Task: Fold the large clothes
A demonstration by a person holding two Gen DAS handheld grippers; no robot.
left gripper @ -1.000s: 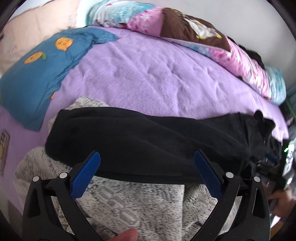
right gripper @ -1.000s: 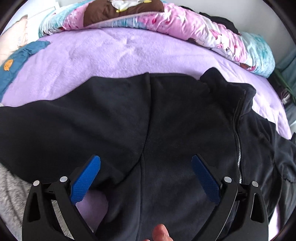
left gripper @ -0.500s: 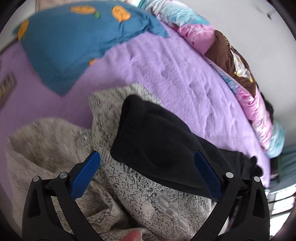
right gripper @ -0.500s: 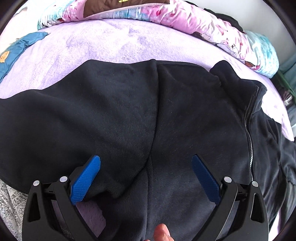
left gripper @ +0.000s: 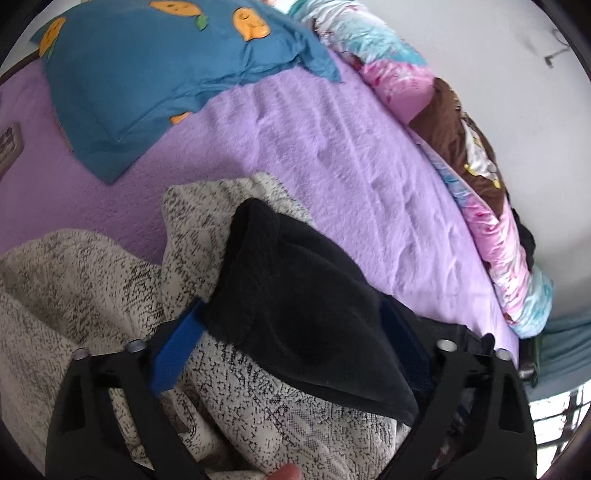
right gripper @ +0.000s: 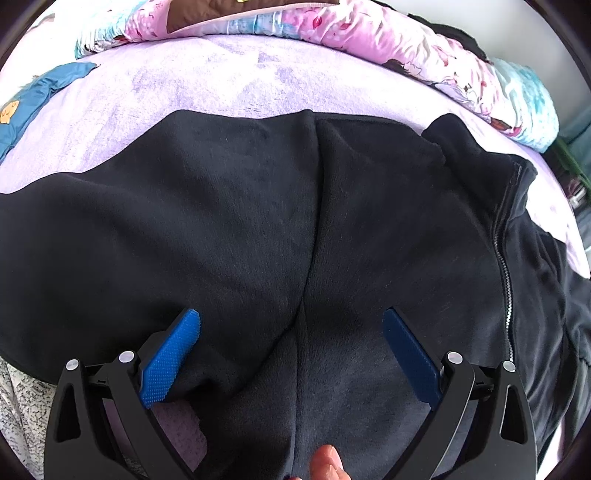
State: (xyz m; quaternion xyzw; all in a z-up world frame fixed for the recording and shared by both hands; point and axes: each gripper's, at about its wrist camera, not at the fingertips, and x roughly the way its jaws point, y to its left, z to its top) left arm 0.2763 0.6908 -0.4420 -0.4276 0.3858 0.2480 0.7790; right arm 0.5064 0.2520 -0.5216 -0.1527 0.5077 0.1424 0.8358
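A black fleece zip jacket (right gripper: 332,229) lies spread on the purple bed. Its sleeve end (left gripper: 295,295) rests on a speckled white-and-black garment (left gripper: 92,288). My left gripper (left gripper: 291,339) is open, low over the sleeve cuff; the black cloth lies between the jaws and partly covers the right blue pad. My right gripper (right gripper: 291,343) is open, close above the jacket's shoulder seam, near the armpit; the zipper (right gripper: 504,266) runs to its right. Neither gripper holds cloth.
A blue pillow with orange fish (left gripper: 147,70) lies at the far left. A rolled pink, teal and brown quilt (right gripper: 332,29) lines the far edge by the wall. The purple blanket (left gripper: 332,155) covers the bed.
My left gripper swung left toward the sleeve end and dropped lower, so the cuff now sits between its jaws. My right gripper moved closer down onto the jacket.
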